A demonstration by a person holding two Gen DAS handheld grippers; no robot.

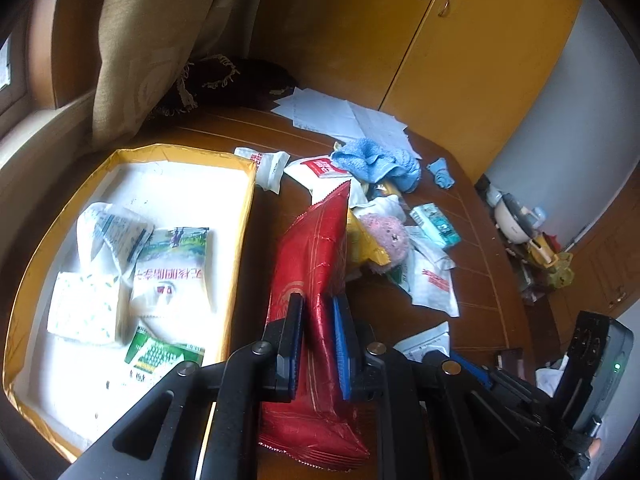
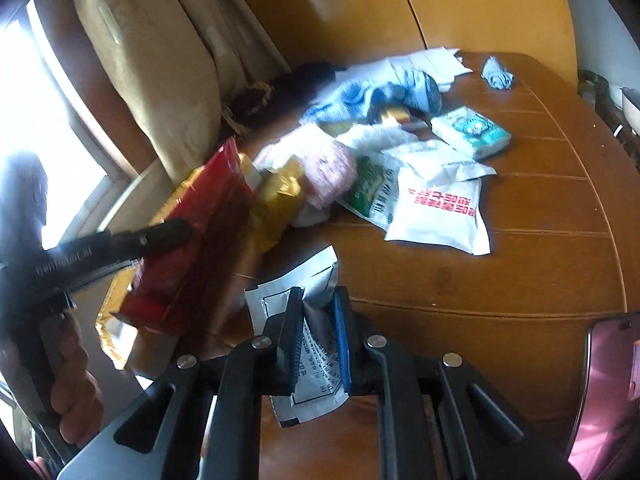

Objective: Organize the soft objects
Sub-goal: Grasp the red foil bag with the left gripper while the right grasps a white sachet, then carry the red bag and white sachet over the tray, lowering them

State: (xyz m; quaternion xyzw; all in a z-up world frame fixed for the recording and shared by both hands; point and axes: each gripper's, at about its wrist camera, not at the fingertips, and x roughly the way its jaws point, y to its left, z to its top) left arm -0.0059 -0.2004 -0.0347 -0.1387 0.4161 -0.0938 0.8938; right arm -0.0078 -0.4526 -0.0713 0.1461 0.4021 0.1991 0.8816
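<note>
My left gripper [image 1: 317, 306] is shut on a long red foil packet [image 1: 316, 256] and holds it above the table just right of the yellow-rimmed box [image 1: 244, 216]. The box holds several white and green soft packs [image 1: 172, 268]. My right gripper [image 2: 317, 300] is shut on a white and silver sachet [image 2: 304, 280] low over the table. The right wrist view shows the left gripper [image 2: 160, 232] holding the red packet [image 2: 192, 248] at left. A pile remains on the table: a blue towel [image 1: 376, 160], a pink plush [image 1: 386, 236], white sachets [image 2: 436, 216] and a tissue pack [image 2: 472, 132].
The round wooden table [image 2: 500, 280] has papers [image 1: 344, 114] at its far side and a small blue cloth [image 1: 440, 174]. A curtain [image 1: 152, 40] and dark fringed cloth [image 1: 224, 80] lie behind. Toys [image 1: 528, 236] sit beyond the right edge. A phone [image 2: 608, 392] lies at right.
</note>
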